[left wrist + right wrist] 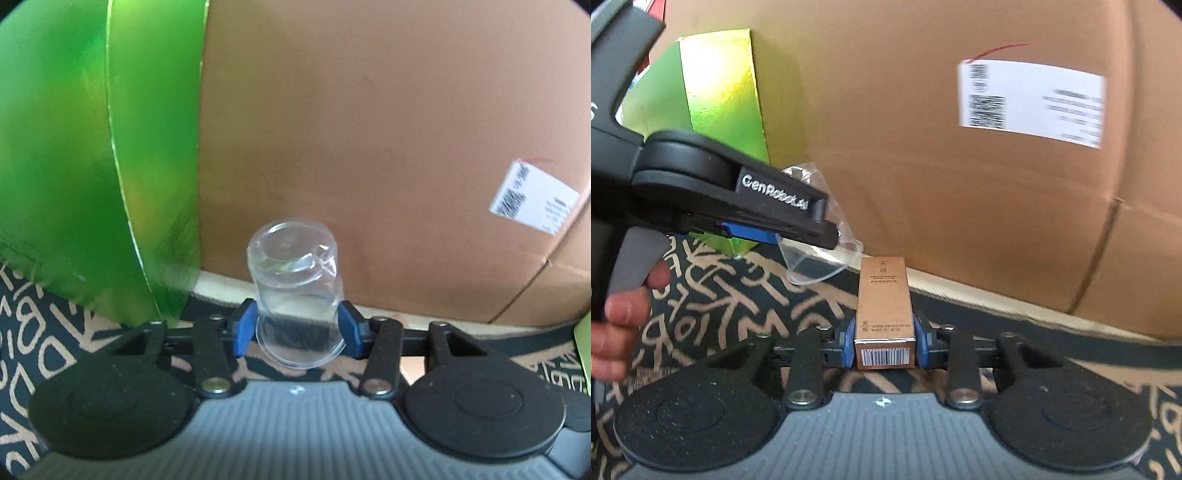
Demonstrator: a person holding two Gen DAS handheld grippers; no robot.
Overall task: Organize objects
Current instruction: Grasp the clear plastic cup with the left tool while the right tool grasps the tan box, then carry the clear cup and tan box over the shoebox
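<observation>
Blue pads of the left gripper (298, 328) clamp an upturned clear plastic cup (297, 295) near its rim, base pointing away toward the cardboard box (369, 147). Alongside, the right gripper (884, 341) pinches a slim tan carton (884, 306) at its barcoded end, its long axis running straight out from the fingers over the patterned mat (738, 295). Each hand already has its object, so whichever sits nearer the chosen spot would likely set down first.

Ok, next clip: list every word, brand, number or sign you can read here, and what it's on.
"GenRobot.AI": on the left gripper, its side arm.
Small brown box: barcode and print, too small to read.
White shipping label on the cardboard box: barcodes and text, blurred.
Patterned mat: scrawled letter-like marks, no clear words.
Green box: nothing readable.
</observation>
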